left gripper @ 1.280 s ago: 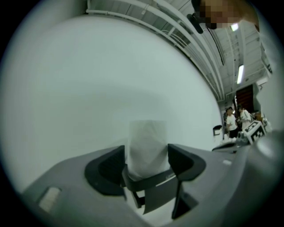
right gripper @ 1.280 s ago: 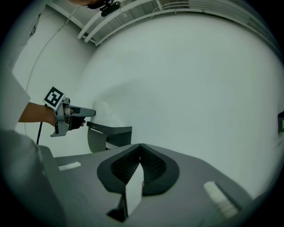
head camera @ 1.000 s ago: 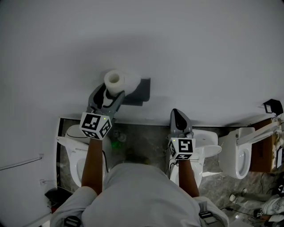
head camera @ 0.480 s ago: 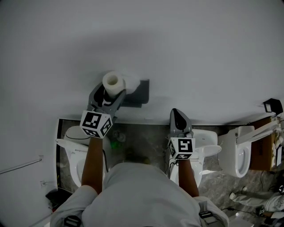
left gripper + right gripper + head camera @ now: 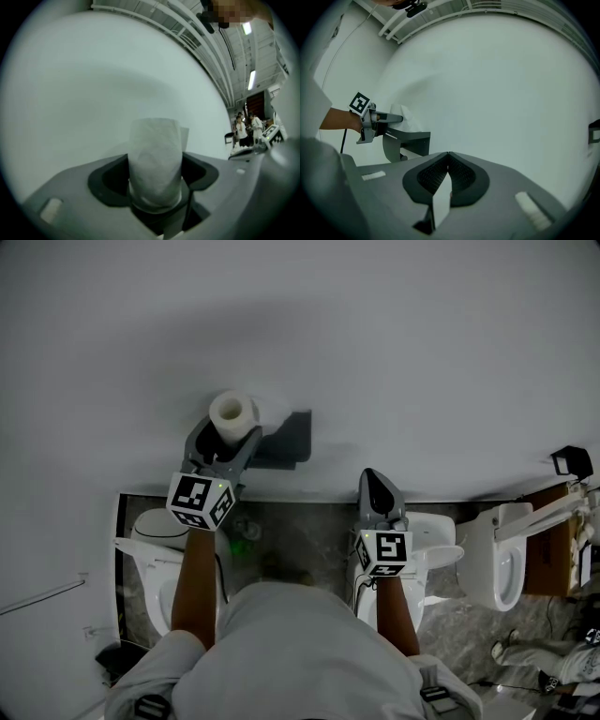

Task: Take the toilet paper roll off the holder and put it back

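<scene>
The white toilet paper roll (image 5: 232,413) is off the grey wall holder (image 5: 286,439) and just left of it, core end facing up. My left gripper (image 5: 228,435) is shut on the roll; its jaws have just been closing a little with the roll between them. In the left gripper view the roll (image 5: 154,164) fills the gap between both pads, in front of the bare wall. My right gripper (image 5: 373,480) hangs to the right of the holder, shut with nothing in it (image 5: 447,154). The right gripper view also shows the holder (image 5: 412,143) and the roll (image 5: 410,121).
A white wall (image 5: 422,352) fills the upper half of the head view. Below it stand three toilets (image 5: 155,549), (image 5: 431,554), (image 5: 497,563) on a grey stone floor. A small dark fitting (image 5: 572,463) sticks out of the wall at the right.
My left gripper has carried the roll a little to the left and up, away from the holder. The right gripper has not moved.
</scene>
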`<control>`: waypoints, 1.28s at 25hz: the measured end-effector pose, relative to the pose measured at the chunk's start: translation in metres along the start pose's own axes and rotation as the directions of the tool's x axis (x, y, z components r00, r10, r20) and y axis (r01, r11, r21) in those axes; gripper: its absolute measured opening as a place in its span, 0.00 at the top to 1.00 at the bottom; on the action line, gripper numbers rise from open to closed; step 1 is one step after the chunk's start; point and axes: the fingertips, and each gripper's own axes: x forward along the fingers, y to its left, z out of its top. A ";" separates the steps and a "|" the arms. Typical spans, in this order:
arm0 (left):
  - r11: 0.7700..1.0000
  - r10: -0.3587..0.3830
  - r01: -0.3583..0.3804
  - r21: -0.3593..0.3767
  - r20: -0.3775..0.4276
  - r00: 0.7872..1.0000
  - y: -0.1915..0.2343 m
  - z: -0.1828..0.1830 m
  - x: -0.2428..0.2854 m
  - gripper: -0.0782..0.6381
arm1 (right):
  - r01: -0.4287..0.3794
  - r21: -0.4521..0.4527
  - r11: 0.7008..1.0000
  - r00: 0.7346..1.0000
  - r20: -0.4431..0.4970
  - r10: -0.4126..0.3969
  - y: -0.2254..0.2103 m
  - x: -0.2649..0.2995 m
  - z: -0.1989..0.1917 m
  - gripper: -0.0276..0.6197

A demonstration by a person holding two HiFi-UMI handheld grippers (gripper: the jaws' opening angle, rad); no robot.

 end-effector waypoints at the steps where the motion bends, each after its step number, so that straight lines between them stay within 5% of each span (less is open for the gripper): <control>1: 1.000 0.003 -0.003 -0.002 0.003 1.000 0.001 0.000 0.000 0.44 | 0.001 0.000 1.000 1.000 0.000 -0.001 0.000 0.000 0.000 0.96; 32: 1.000 -0.012 0.011 0.019 0.072 0.997 -0.017 0.049 -0.022 0.45 | -0.045 0.002 0.999 0.999 0.025 0.045 0.015 -0.027 0.001 0.96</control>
